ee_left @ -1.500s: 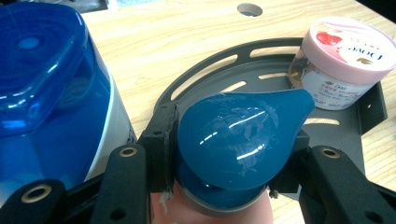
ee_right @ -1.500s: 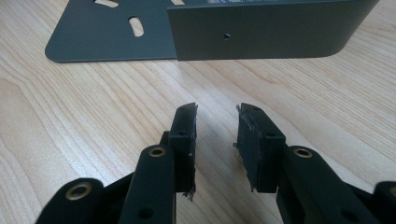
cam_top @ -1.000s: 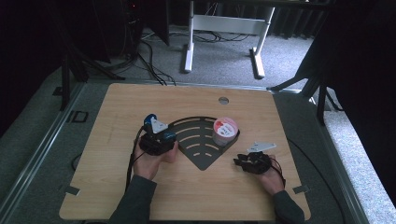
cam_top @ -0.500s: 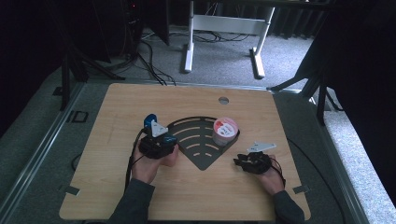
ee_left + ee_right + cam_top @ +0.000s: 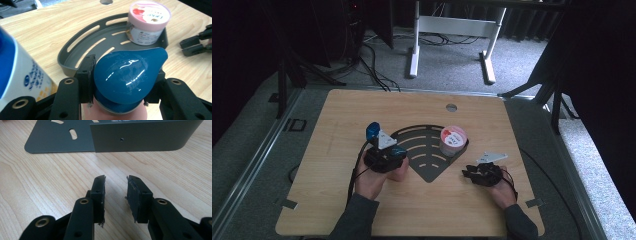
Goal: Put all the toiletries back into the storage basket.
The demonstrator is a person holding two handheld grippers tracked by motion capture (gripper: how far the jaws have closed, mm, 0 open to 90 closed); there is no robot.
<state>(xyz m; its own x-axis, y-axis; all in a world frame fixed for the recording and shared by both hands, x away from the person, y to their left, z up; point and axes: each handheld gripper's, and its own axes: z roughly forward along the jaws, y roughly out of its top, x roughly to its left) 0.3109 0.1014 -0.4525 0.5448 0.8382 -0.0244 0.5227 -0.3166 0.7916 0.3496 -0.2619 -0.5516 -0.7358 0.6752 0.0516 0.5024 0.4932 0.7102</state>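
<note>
My left gripper [image 5: 393,154] is shut on a small container with a glossy blue teardrop-shaped lid [image 5: 127,75], held just off the left edge of a dark grey fan-shaped tray [image 5: 428,171]. A fingertip shows under the container. Close beside the left gripper stands a white bottle with a blue cap [image 5: 373,131]. A pink-lidded cup [image 5: 453,140] sits in the tray's right corner. My right gripper [image 5: 468,173] rests low on the wood right of the tray. In the right gripper view, the gripper [image 5: 115,192] is open with nothing between its jaws, facing the tray's wall [image 5: 140,135].
The wooden table [image 5: 337,115] has a round cable hole [image 5: 451,107] near its far edge. Beyond the table are a white desk frame [image 5: 452,30], cables and dark stands on grey carpet.
My left gripper has drifted slightly toward the person with the blue-lidded container still in it. The right gripper has stayed put.
</note>
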